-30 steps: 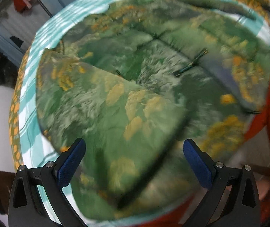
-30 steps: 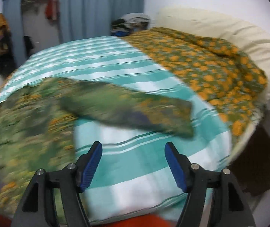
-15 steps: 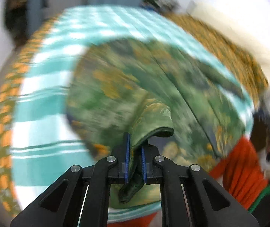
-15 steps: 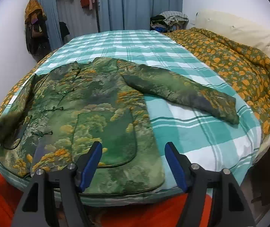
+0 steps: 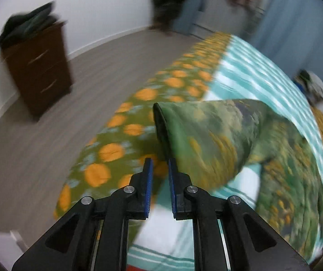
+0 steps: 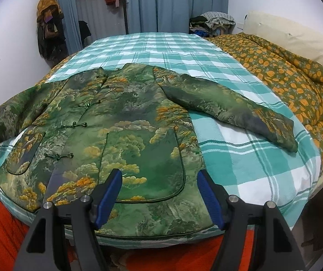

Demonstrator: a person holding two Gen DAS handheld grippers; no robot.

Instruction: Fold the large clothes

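A green jacket (image 6: pixel 120 124) with orange tree print lies front-up on the checked bed sheet (image 6: pixel 251 169). Its right sleeve (image 6: pixel 229 108) lies spread toward the quilt. Its left sleeve (image 5: pixel 206 140) is pulled out sideways past the bed's edge, cuff raised. My left gripper (image 5: pixel 159 164) is nearly closed and its jaws are opening. The dark cuff edge touches the tip of its right finger, and nothing shows in the narrow gap. Over the jacket's hem my right gripper (image 6: pixel 159 180) stands open, holding nothing.
A quilt with orange flowers (image 6: pixel 285 72) covers the bed's right side and also hangs over the left edge (image 5: pixel 116 153). A brown dresser (image 5: pixel 39 67) stands on the floor by the wall. Curtains (image 6: pixel 172 4) and hung clothes are behind the bed.
The left gripper shut on the left sleeve's cuff, swung it out past the bed's edge while rolling, and now shows a small gap. The right gripper shifted over the jacket's hem, then held still.
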